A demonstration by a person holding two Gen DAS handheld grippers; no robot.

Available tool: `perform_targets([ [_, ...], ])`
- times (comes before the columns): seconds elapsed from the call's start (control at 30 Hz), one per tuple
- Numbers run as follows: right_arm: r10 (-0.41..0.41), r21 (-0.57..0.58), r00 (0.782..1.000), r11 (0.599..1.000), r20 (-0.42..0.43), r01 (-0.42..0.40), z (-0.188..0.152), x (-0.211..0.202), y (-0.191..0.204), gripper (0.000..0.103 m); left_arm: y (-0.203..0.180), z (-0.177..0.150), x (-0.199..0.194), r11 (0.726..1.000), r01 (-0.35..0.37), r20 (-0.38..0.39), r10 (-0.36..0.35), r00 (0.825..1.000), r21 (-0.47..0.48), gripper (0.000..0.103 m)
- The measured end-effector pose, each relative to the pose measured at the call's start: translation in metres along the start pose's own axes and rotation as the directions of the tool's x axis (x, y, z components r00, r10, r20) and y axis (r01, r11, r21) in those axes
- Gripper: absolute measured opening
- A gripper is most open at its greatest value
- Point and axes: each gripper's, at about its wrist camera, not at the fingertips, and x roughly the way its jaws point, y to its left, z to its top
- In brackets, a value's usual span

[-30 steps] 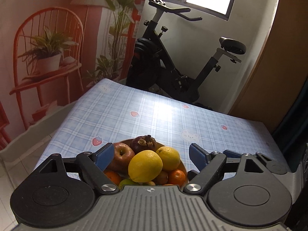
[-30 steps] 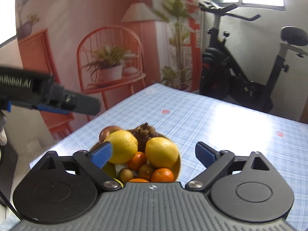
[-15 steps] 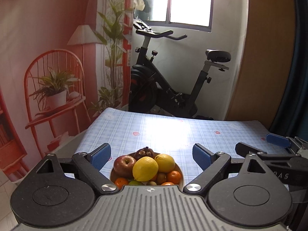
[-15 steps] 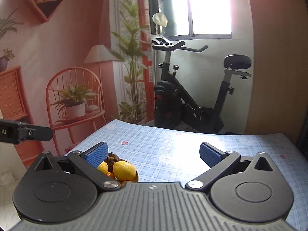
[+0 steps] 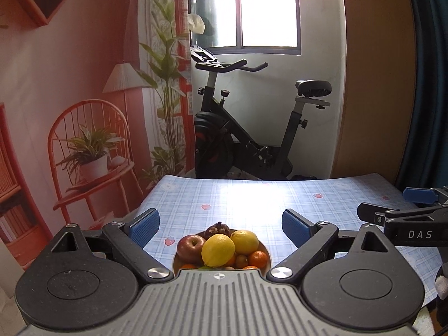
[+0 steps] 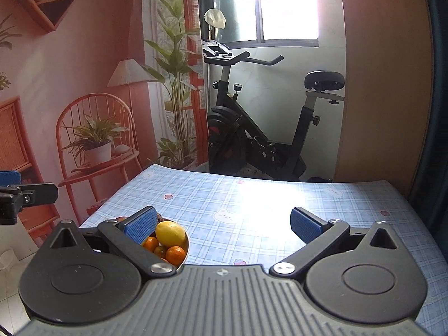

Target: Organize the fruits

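A bowl point(image 5: 266, 255) piled with fruit sits near the front of the table: a red apple point(image 5: 190, 247), two lemons point(image 5: 217, 253), small oranges point(image 5: 258, 259) and a dark mangosteen point(image 5: 217, 229). My left gripper point(image 5: 221, 225) is open and empty, raised behind the bowl. My right gripper point(image 6: 222, 224) is open and empty, to the right of the bowl point(image 6: 186, 247), where a lemon point(image 6: 170, 233) and oranges point(image 6: 175, 254) show. The right gripper also shows at the right edge of the left wrist view point(image 5: 403, 210).
The table point(image 5: 252, 196) has a blue checked cloth with strawberry prints. Behind it stand an exercise bike point(image 5: 252, 128), a window and a wall mural of a red chair with plants. A wooden panel point(image 5: 375, 84) is at the right.
Both grippers have pulled back and risen away from the bowl, which now looks smaller and lower. The right gripper has shifted to the right of the bowl. Both stay open.
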Motion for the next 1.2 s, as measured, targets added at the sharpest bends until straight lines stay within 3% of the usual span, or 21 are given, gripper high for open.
perform_targets([
  [1.2,-0.024,0.035,1.0,0.999,-0.004,0.024,0.0052,-0.0032,0.0004,0.103,0.0043,-0.0003,-0.0059,0.999,0.027,0.0,-0.027,1.0,-0.046,0.096],
])
